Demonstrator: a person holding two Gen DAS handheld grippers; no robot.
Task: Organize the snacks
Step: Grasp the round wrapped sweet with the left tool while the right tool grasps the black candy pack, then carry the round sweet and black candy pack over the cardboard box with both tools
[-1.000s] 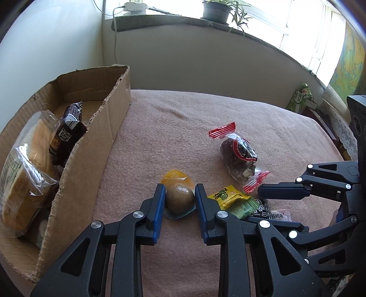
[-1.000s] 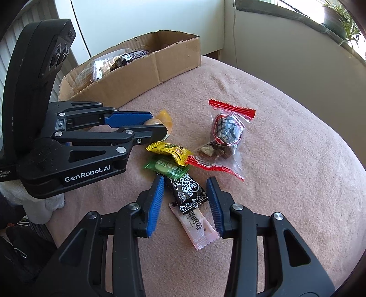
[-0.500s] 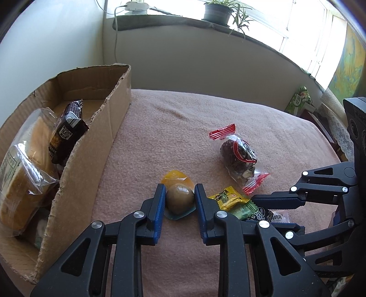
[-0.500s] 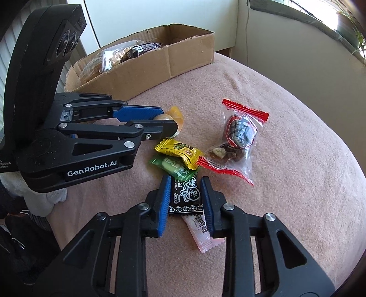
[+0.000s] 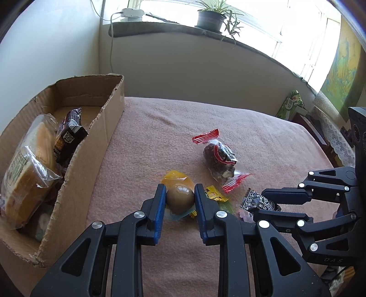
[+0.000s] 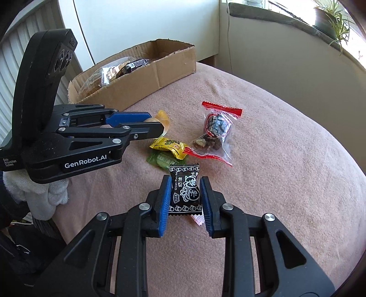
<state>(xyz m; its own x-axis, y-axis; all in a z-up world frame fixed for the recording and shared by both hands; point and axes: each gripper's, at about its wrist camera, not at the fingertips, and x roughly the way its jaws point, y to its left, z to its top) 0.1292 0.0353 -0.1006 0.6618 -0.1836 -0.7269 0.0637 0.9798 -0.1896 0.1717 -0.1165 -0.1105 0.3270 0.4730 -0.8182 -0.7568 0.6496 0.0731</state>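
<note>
My left gripper (image 5: 179, 190) is shut on a brown egg (image 5: 179, 199) in a clear and yellow pack, low over the pink blanket (image 5: 251, 137). To its right, my right gripper (image 6: 185, 180) is shut on a black candy packet (image 6: 185, 193), held slightly above the blanket. A pink packet (image 6: 198, 219) peeks out underneath it. Yellow candy (image 6: 168, 146) and green candy (image 6: 162, 161) lie between the grippers. Beyond them lies a clear nut bag with red ends (image 6: 215, 132). The cardboard box (image 5: 107, 128) at the left holds a bread bag (image 5: 25, 173) and a dark snack pack (image 5: 68, 139).
The box (image 6: 160, 68) runs along the blanket's left edge, near the white wall. A potted plant (image 5: 210, 16) stands on the windowsill behind. A green carton (image 5: 290, 107) sits beyond the blanket's far right edge. A white-gloved hand (image 6: 45, 194) holds the left gripper.
My right gripper closed its jaws on the black candy packet and raised it off the pile. The left gripper kept still with the egg in it.
</note>
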